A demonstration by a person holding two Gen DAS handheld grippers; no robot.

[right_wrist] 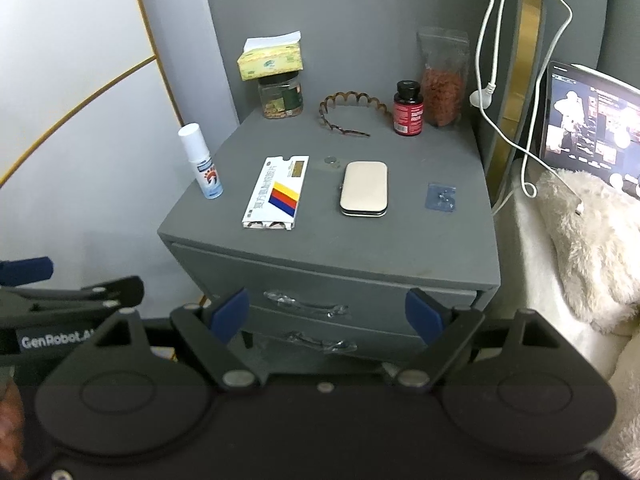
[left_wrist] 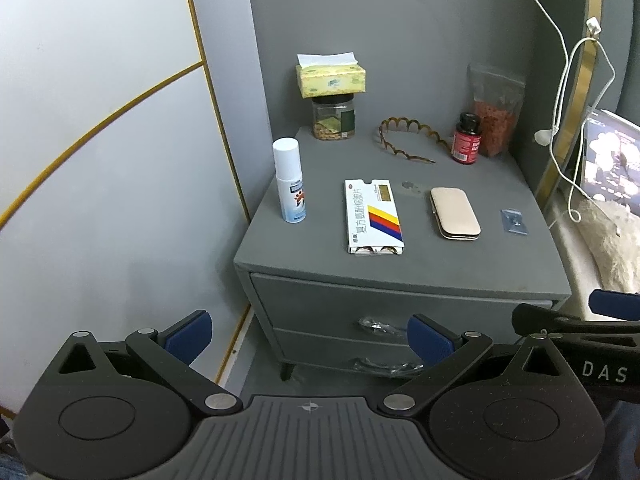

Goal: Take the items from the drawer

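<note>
A grey nightstand [left_wrist: 400, 256] [right_wrist: 320, 236] has two closed drawers, an upper one [left_wrist: 320, 304] [right_wrist: 248, 276] and a lower one [left_wrist: 320, 350] [right_wrist: 380, 344], each with a clear handle [left_wrist: 378, 325] [right_wrist: 306, 303]. On its top lie a medicine box [left_wrist: 372, 216] [right_wrist: 276, 192], a beige case [left_wrist: 455, 213] [right_wrist: 365, 188], a white spray bottle [left_wrist: 290, 180] [right_wrist: 202, 162] and a small blue packet [left_wrist: 514, 222] [right_wrist: 441, 197]. My left gripper [left_wrist: 310, 338] hangs open in front of the drawers with nothing between its fingers. My right gripper [right_wrist: 328, 314] is open and empty too, level with the drawer fronts.
At the back stand a tissue box [left_wrist: 331, 78] on a jar [left_wrist: 334, 118], a wavy hairband [left_wrist: 408, 140], a red pill bottle [left_wrist: 466, 138] and a pouch [left_wrist: 496, 112]. White cables [right_wrist: 520, 80], a tablet [right_wrist: 592, 120] and a fluffy toy [right_wrist: 592, 240] are to the right. A wall panel [left_wrist: 100, 140] closes the left.
</note>
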